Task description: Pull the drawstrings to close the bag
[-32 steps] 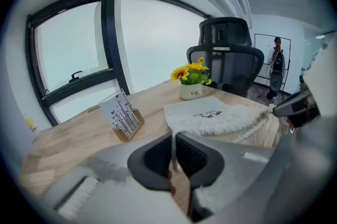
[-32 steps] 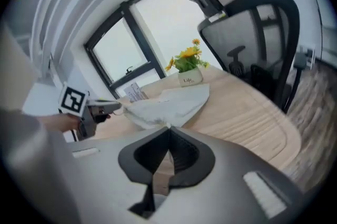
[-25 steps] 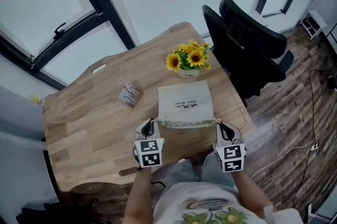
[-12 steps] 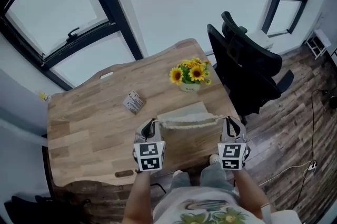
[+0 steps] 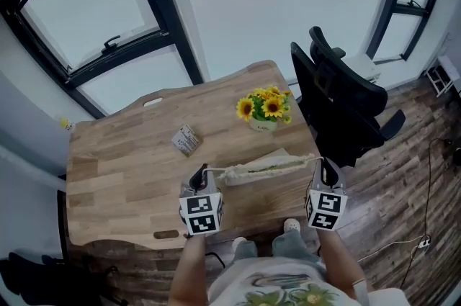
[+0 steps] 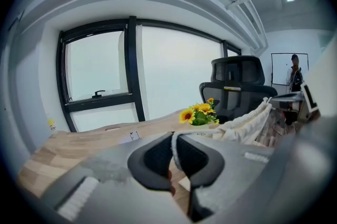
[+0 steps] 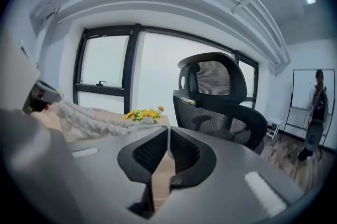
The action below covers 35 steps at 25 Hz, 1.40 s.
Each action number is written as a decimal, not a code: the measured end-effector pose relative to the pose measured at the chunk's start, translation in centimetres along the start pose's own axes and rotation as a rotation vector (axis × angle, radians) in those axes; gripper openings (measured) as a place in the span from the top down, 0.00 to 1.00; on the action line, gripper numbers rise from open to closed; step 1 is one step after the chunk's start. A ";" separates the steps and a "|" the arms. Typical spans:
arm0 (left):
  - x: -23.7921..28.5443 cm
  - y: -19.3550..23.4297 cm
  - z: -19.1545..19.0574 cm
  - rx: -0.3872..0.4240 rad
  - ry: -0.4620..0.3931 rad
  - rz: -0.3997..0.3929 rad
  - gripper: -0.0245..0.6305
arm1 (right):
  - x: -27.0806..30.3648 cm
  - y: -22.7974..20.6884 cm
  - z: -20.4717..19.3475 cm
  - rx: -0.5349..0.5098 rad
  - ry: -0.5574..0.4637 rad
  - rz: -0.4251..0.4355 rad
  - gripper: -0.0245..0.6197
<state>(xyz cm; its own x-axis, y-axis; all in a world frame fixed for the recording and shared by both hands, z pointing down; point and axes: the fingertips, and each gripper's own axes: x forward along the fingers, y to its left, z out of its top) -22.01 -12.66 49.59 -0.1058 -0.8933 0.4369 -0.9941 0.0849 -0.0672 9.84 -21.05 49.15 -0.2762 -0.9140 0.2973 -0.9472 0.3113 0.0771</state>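
Cream fabric drawstring bag [image 5: 265, 168] hangs gathered between my jaws, long axis running left to right above the wooden surface [image 5: 122, 175]. Left gripper [image 5: 199, 174] is clamped on its white cord [image 6: 174, 148]. Right gripper [image 5: 324, 166] pinches the opposite cord; both are equally near.

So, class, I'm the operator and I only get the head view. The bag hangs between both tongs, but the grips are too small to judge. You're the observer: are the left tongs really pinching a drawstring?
Observer: Yes. The left gripper view shows the left tongs shut on a white drawstring that leads off to the bag.
Operator: And the right side?
Observer: The right tongs stand almost together, with a thin pale cord pinched between the pads.
Operator: Anything beyond the chair?
Observer: A person stands by a whiteboard past the chair.
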 end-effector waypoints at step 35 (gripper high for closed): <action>-3.2 2.8 1.4 -0.143 -0.052 0.116 0.96 | 1.1 -0.8 5.3 0.373 -0.131 0.113 0.96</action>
<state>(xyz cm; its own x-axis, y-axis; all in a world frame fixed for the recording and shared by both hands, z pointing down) -24.44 -10.16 46.71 -0.2218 -0.8950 0.3869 -0.9689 0.2469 0.0156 9.46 -23.70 44.37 -0.3773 -0.9124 0.1587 -0.8973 0.3178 -0.3063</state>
